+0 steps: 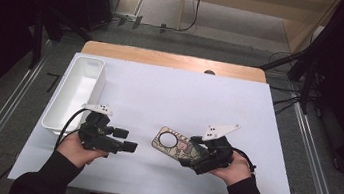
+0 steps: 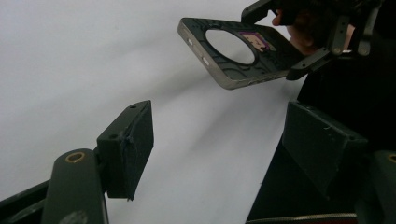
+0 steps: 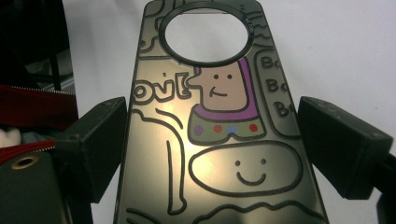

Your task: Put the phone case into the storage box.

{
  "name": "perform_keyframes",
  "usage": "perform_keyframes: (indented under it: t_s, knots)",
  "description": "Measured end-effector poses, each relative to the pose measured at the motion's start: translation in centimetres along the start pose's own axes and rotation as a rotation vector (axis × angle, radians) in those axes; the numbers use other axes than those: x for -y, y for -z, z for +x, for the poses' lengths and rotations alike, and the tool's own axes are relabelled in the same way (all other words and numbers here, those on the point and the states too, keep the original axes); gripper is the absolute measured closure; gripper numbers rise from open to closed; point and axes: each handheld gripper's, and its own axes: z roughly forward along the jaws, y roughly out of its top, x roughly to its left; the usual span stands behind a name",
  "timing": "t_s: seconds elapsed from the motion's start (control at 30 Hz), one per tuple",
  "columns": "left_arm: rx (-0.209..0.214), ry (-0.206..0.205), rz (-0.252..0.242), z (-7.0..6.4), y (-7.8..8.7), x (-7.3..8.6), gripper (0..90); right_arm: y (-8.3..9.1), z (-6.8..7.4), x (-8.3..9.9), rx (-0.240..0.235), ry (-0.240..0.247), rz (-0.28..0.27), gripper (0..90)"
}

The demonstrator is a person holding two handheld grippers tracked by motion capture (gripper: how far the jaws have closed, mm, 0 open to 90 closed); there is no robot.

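White tabletop (image 1: 160, 95), wooden edge showing at the far side. Long white bin (image 1: 76, 92) along the left edge, looks empty though its inside is washed out. Left tool (image 1: 124, 139) near the front left, held in the person's left hand (image 1: 75, 147), jaws apart with nothing between them, pointing right. Right tool (image 1: 192, 147) at front right, in the right hand (image 1: 237, 170), jaws closed on the near end of a phone case (image 1: 174, 142); the case's round cutout end points left toward the left tool. The two tools are near each other, not touching. Dark sleeves enter from the bottom edge. Grey floor around.
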Motion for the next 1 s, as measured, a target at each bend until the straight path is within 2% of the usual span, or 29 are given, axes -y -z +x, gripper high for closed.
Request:
perform_keyframes:
  t_s: [0.1, 0.4, 0.63, 1.0]
  knots:
    - [0.004, 0.009, 0.008, -0.3, -0.3, -0.5, 24.4, 0.0, 0.0, 0.0, 0.001, -0.009, -0.002, 10.7]
    - [0.009, 0.026, 0.012, -0.7, -0.8, -1.7, 24.4, -0.1, 0.1, 0.2, 0.001, -0.079, -0.015, 10.7]
    - [0.018, 0.078, 0.005, -0.6, -1.3, -2.2, 24.5, -0.1, 0.1, 0.3, 0.008, -0.127, -0.032, 10.7]
    - [0.008, 0.142, 0.008, -0.4, -2.5, -2.9, 24.6, -0.4, 0.4, 0.2, 0.033, -0.154, -0.039, 10.7]
